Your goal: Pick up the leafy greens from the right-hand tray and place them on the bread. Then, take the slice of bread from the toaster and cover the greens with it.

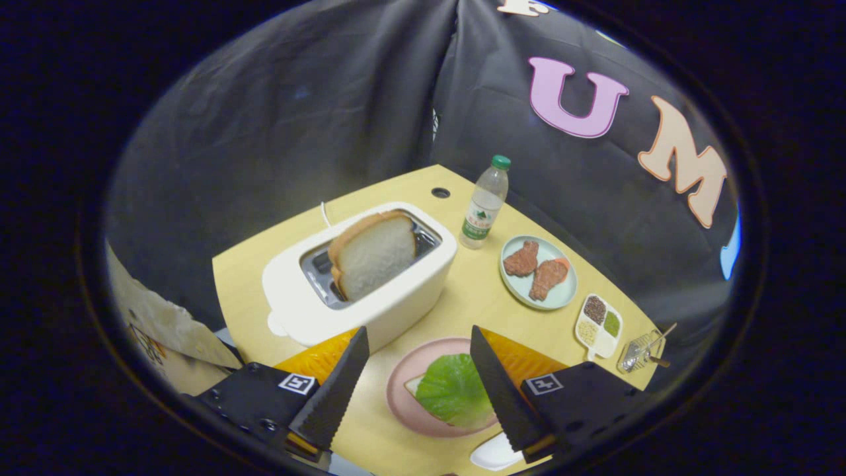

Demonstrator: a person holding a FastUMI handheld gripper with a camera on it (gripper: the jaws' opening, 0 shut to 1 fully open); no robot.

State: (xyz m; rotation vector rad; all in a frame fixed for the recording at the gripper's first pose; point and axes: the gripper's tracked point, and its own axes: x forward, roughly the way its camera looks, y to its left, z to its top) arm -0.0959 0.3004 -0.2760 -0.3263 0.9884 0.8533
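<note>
Empty, spread-fingered gripper [416, 370] hovers over the green lettuce leaf [451, 390], already laid on bread on the round pink plate [404, 385] at the table's near edge; the white bread slice [373, 253] waits in the cream toaster [396, 301] mid-table

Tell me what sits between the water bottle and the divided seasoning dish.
In the gripper view, a pale blue plate with two pieces of meat lies between the water bottle and the divided seasoning dish. The gripper is open, holding nothing.
</note>
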